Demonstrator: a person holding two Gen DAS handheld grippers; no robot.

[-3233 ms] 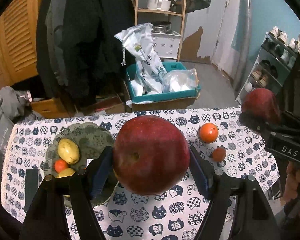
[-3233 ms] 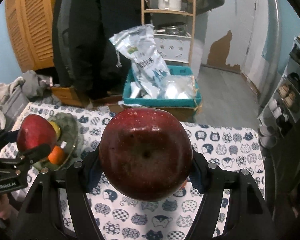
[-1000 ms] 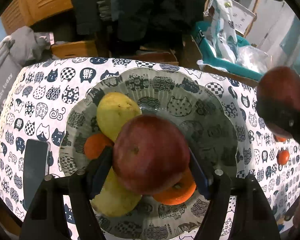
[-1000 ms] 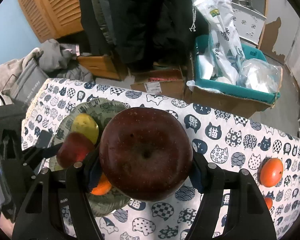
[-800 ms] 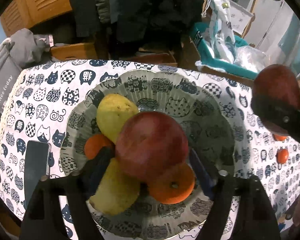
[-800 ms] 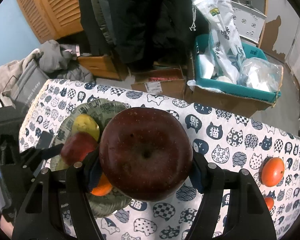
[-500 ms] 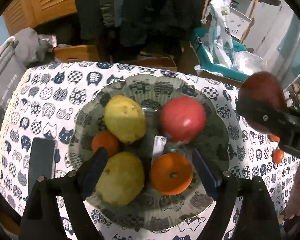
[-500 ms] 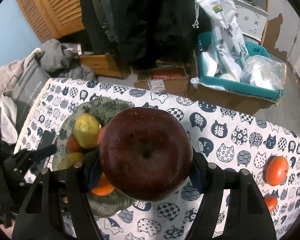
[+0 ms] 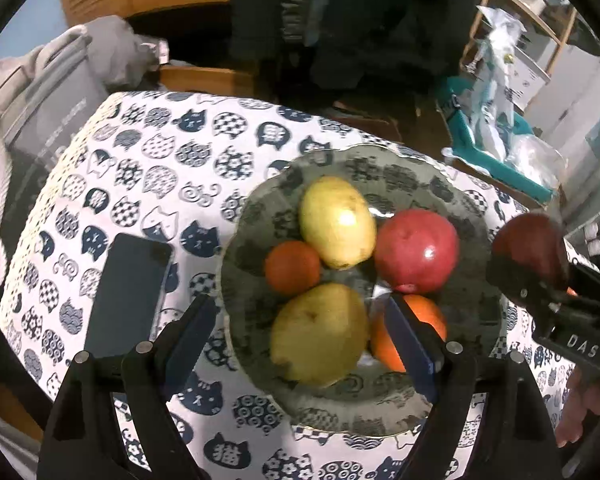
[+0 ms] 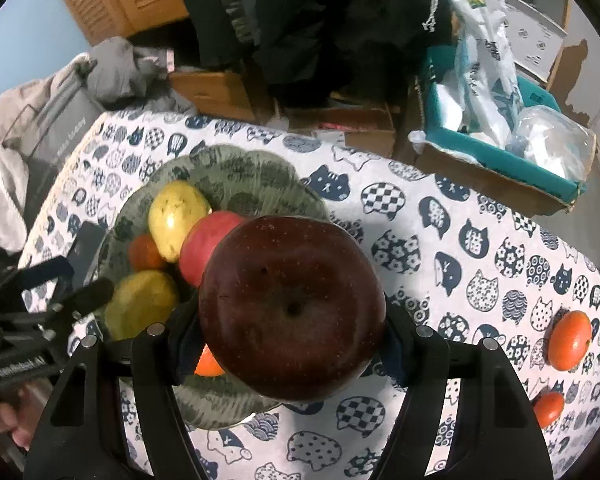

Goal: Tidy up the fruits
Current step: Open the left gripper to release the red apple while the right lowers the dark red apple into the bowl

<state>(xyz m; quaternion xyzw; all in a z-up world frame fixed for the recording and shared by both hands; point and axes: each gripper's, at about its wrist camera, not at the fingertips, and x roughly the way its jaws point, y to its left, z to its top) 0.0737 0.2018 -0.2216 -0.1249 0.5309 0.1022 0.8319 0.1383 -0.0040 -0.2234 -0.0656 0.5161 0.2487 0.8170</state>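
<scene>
Five fruits now sit in the plate (image 9: 476,320): the red apple (image 9: 416,250) just released; left gripper (image 9: 300,332) jaws open, empty. Right gripper (image 10: 290,338) jaws grip the dark apple (image 10: 292,304), next in.

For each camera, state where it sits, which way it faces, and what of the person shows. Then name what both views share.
Left wrist: on the left claw, angled down at the plate; open, empty; a hand shows at right.
Right wrist: on the right claw, angled down over the tablecloth; clamps a dark red apple; fingertips at lower left.
Shared: plate, its fruit, phone, each other's claw.
</scene>
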